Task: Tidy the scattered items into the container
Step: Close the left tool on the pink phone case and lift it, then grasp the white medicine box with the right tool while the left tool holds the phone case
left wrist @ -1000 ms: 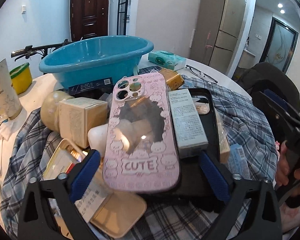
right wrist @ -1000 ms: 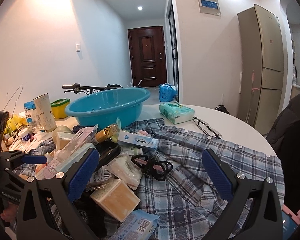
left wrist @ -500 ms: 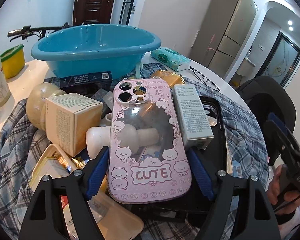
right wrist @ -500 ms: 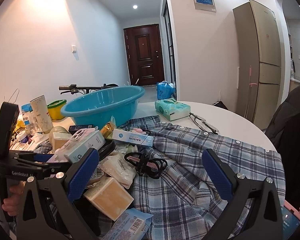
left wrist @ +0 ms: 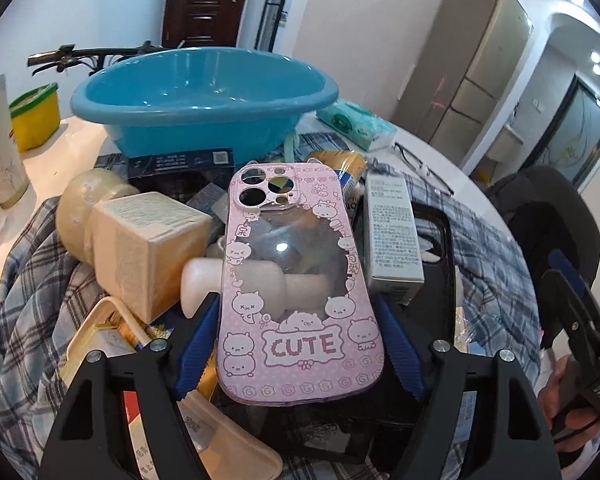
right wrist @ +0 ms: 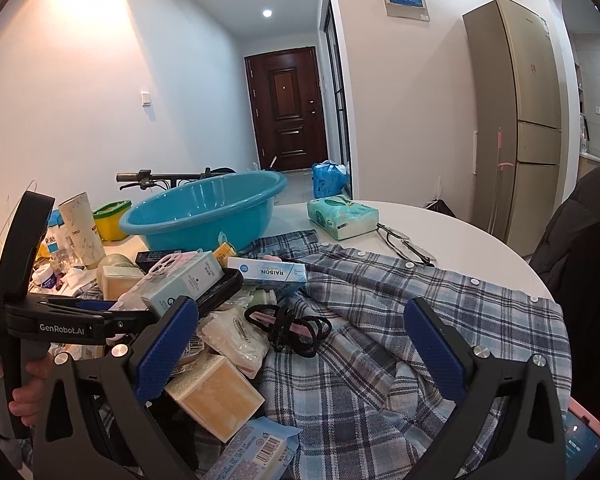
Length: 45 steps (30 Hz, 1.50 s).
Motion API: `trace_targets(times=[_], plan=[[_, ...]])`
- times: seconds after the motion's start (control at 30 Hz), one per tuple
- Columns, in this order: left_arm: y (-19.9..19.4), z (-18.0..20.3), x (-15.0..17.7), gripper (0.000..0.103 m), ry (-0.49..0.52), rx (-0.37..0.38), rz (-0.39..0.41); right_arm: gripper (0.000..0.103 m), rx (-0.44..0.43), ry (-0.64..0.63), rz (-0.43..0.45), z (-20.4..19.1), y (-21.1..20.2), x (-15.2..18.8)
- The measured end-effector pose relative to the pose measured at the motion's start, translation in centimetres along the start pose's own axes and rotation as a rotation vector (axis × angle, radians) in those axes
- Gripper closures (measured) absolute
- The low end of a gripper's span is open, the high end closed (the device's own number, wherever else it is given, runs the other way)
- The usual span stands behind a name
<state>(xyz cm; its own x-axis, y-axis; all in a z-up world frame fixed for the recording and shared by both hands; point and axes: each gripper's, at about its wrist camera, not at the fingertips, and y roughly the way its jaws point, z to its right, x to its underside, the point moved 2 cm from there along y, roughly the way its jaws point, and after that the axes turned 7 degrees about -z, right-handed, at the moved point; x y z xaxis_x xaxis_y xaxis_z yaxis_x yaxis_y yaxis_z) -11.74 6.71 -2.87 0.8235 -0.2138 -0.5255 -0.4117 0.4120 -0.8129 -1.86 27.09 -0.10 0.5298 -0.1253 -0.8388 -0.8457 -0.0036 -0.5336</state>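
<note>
Left gripper [left wrist: 296, 344] first: its blue jaws stand on either side of the pink phone case [left wrist: 296, 276], right at the case's lower edges near the word CUTE. They look pressed to both sides, though whether they truly bite I cannot tell for certain; I judge the grasp as made or all but made. The case's long axis runs straight up the frame, away from the jaws, camera cut-outs at the far end. It lies on top of the pile, over a white bottle [left wrist: 204, 284] and a black tray [left wrist: 440, 248], with a white carton [left wrist: 392, 232] touching its right edge and a tan box [left wrist: 148, 248] just to its left.

Follow that long axis on upward and there is the blue basin [left wrist: 204, 92], upper centre of the frame, on the white worktop [left wrist: 80, 136]. Inside it, nothing I can see: bare blue floor. So the coming move, by my reading, is a lift and a carry straight ahead over the rim.

The right gripper [right wrist: 300, 344] hangs with jaws wide apart, holding nothing, over the plaid shirt [right wrist: 400, 320], black hair ties [right wrist: 292, 328] just beyond. In its view the basin sits at centre left. The left is plainly the nearer hand.
</note>
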Motion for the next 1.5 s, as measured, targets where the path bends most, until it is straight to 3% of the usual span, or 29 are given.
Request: trace_targets(times=[0.23,0.47,0.9,1.13,1.3,1.5], plan=[[-3.7,-0.6,1.1,0.025,-0.012,-0.047,0.163,0.001,-0.01,-0.005,-0.012,-0.6,0.2,0.1],[-7.2,-1.0,2.1,0.025,-0.011,-0.145,0.329,0.001,-0.028,-0.038,-0.018,-2.2,0.2,0.2],[-8.9,-1.5,3.7,0.025,-0.01,-0.314,0.376,0.001,-0.078,-0.105,-0.041,-5.9,1.1,0.1],[-9.2,-2.4,3.8,0.024,-0.044,-0.312,0.385,0.001,-0.089,-0.147,-0.049,-8.1,2.4,-0.5],[-9.3,-2.6,3.9,0.024,-0.049,-0.328,0.391,0.001,-0.021,-0.156,-0.077,-9.2,4.3,-1.2],[-9.4,-2.7,4.1,0.024,-0.052,-0.327,0.395,0.001,-0.043,-0.156,-0.115,-10.2,6.1,-1.6]])
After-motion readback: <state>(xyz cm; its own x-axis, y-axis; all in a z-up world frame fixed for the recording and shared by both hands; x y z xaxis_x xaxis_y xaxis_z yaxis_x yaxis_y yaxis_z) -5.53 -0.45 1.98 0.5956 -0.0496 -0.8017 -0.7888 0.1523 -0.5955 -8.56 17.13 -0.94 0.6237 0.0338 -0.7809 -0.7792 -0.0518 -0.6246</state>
